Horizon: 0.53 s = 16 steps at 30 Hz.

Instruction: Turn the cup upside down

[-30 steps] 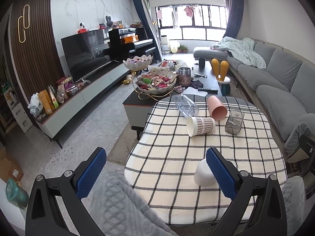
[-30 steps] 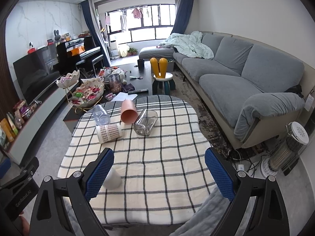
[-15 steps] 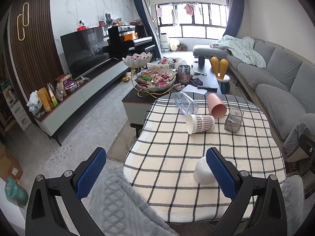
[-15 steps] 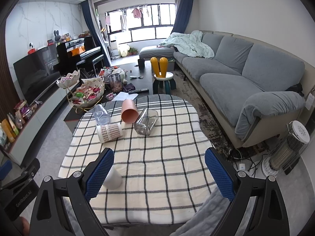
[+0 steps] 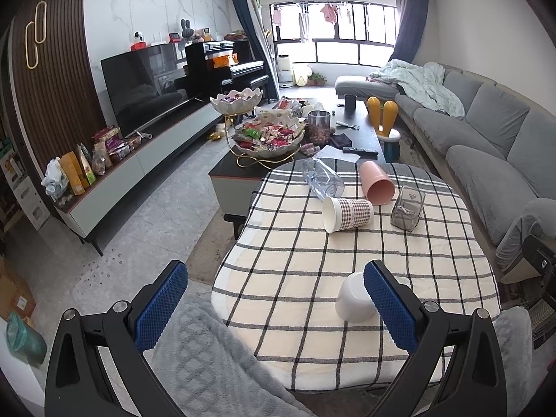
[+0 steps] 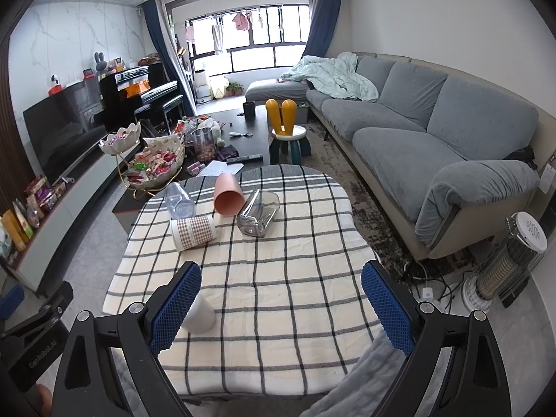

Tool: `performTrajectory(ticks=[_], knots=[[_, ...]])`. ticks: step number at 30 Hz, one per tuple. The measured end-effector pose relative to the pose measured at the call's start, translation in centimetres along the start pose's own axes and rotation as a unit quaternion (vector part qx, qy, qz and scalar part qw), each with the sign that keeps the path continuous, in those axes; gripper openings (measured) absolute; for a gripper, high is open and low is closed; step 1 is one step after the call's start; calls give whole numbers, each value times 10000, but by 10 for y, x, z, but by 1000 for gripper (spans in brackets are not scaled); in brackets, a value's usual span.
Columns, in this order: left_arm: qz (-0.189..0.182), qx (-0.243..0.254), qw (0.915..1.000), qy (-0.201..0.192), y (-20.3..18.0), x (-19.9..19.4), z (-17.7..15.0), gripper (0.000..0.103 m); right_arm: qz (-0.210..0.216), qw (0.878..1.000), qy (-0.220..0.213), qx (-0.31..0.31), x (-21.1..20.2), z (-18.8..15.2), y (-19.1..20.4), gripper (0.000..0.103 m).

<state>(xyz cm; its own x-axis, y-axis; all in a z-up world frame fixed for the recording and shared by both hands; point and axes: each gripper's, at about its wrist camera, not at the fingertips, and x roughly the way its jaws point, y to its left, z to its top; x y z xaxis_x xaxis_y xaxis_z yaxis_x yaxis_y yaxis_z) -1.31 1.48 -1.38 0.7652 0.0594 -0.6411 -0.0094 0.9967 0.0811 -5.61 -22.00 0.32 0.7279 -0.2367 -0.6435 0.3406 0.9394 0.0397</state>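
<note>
Little is changing since the earlier frames: both views are drifting only slightly, and the cups are lying where they lay before. I am holding the left gripper (image 5: 274,304) above the near left edge of the table (image 5: 299,264), its jaws spread wide and gripping nothing. One blue pad (image 5: 389,307) is showing just in front of the white cup (image 5: 354,297), which is sitting near the table's near edge with its closed base up, partly hidden behind that pad; I cannot tell whether pad and cup are touching. I am keeping the right gripper (image 6: 281,305) over the near edge as well, jaws equally wide and empty. In the right wrist view the same white cup (image 6: 201,314) is appearing just behind the left pad (image 6: 175,304).

Toward the far edge, four containers are lying on their sides on the checked tablecloth (image 6: 278,278). The plaid paper cup (image 5: 347,213) is resting with its mouth turned to the left edge. The pink cup (image 5: 377,182) is lying just beyond it, mouth facing the near side. The clear bottle (image 5: 321,180) is lying nearest the far left corner, close beside the paper cup. The smoky glass tumbler (image 5: 406,208) is lying to the right of the pink cup, just beside it. All four are well apart from both grippers.
</note>
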Motion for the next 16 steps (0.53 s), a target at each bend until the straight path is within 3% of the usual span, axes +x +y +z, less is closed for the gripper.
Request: performTrajectory(ticks=[16], knots=[[3, 16, 9999, 116, 1, 6, -3, 103, 1, 10000, 12, 1, 0, -1, 2, 94]])
